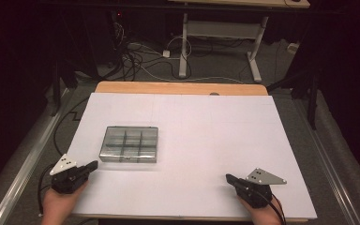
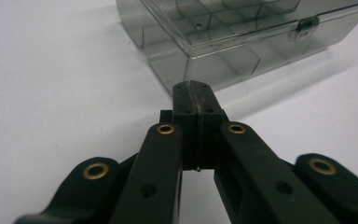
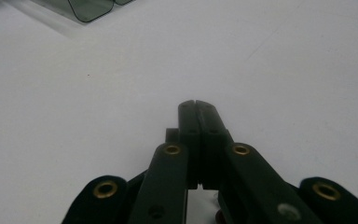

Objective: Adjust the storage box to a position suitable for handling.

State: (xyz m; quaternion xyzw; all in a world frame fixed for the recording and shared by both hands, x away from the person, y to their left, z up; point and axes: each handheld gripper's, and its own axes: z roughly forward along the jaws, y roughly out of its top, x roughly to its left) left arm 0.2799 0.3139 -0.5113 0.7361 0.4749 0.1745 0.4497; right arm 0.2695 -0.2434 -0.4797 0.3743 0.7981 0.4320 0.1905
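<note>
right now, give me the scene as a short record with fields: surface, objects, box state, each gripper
surface: white sheet covering a wooden table
objects: one smoky clear plastic compartment box, left of centre
box state: lid shut, latch on its front wall; compartments look empty
left gripper: jaws shut, holding nothing, tips near the box's corner, apart from it
right gripper: jaws shut, holding nothing, over bare sheet, far from the box
hands: one behind each gripper at the near edge

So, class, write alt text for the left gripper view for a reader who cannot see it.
The left gripper, its two black jaws pressed shut on nothing, points at the near corner of a smoky clear compartment box. The box sits lid closed and latch fastened on a white table surface.
</note>
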